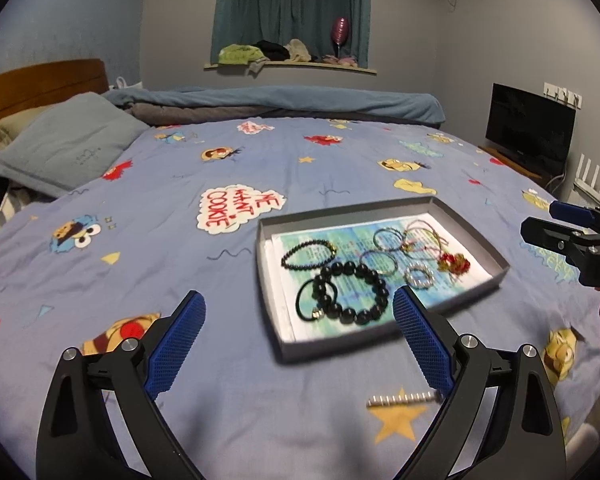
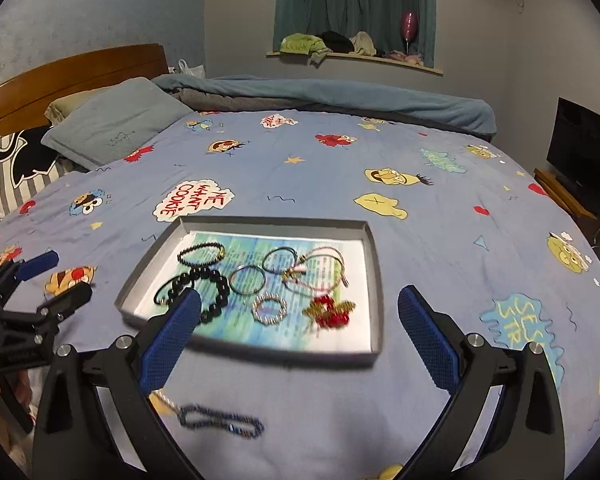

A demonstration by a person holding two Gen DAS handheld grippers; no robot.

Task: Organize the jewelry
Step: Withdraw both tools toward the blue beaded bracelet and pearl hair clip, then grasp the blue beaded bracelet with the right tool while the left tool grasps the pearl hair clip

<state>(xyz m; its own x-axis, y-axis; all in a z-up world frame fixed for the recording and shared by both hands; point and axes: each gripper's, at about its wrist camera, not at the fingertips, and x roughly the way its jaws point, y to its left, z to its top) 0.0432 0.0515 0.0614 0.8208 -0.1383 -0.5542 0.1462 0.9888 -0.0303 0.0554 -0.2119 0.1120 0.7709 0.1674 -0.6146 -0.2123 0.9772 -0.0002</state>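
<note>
A shallow grey tray (image 1: 496, 256) (image 2: 374, 280) lies on the bed and holds several bracelets: a large black bead bracelet (image 1: 352, 294) (image 2: 216, 284), a thin black bead one (image 1: 306, 254) (image 2: 202, 254), a silver bead ring (image 1: 418, 276) (image 2: 269, 309), and a red and gold charm (image 1: 454, 263) (image 2: 332, 310). A blue bead bracelet (image 2: 220, 420) and a silver bead strand (image 1: 400, 399) lie on the sheet in front of the tray. My left gripper (image 1: 298, 328) is open and empty above the tray's near edge. My right gripper (image 2: 300, 326) is open and empty above the tray's front.
The bed has a blue cartoon-print sheet (image 1: 180, 264) (image 2: 440, 216). Pillows (image 1: 64, 140) and a wooden headboard (image 2: 72, 72) are at the far left, a folded blanket (image 1: 300, 104) at the far side. A TV (image 1: 530, 128) stands to the right.
</note>
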